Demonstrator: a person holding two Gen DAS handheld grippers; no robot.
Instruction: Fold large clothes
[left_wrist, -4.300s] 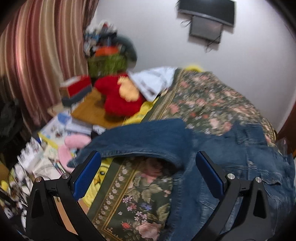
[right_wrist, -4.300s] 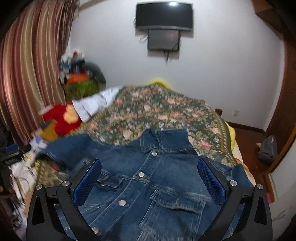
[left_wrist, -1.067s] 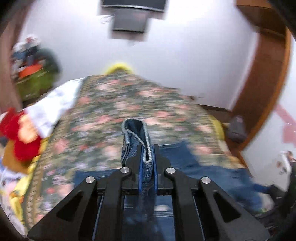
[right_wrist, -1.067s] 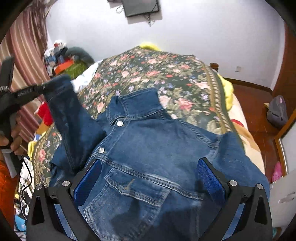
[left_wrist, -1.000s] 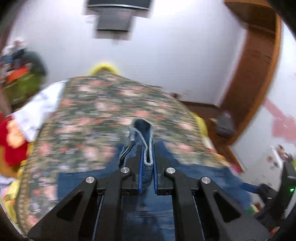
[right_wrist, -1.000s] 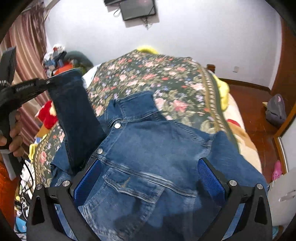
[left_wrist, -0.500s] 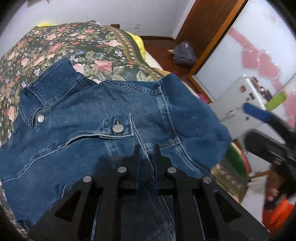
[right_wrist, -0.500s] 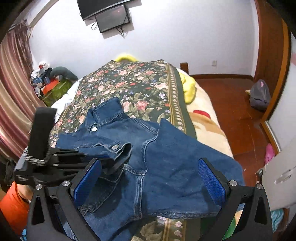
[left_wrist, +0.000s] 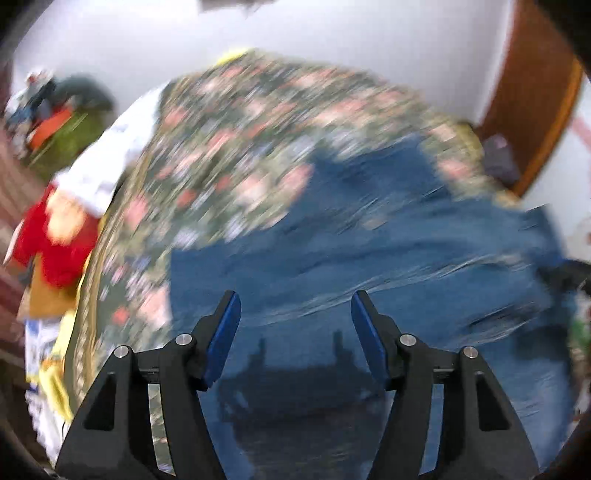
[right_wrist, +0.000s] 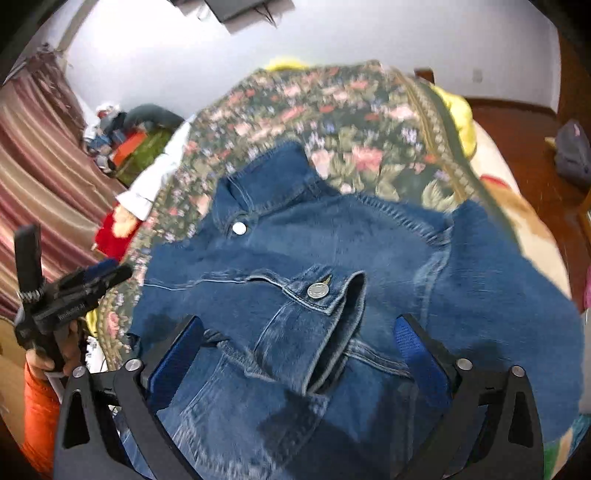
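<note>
Left gripper (left_wrist: 295, 325): jaws apart, empty, view blurred. Denim jacket (right_wrist: 369, 258): on floral bedspread (right_wrist: 332, 110), ahead of and beneath both grippers; one sleeve (right_wrist: 314, 332) lies across the chest, other sleeve and body apparently unfolded. Right gripper (right_wrist: 295, 347): jaws apart, empty, hovering above the folded sleeve's cuff.

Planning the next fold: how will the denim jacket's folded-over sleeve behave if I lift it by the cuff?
The denim jacket looks thick, so probably heavy. Its sleeve lies draped and creased, so likely floppy. The cuff, seamed and buttoned, seems stiffer, a fair grip.
</note>
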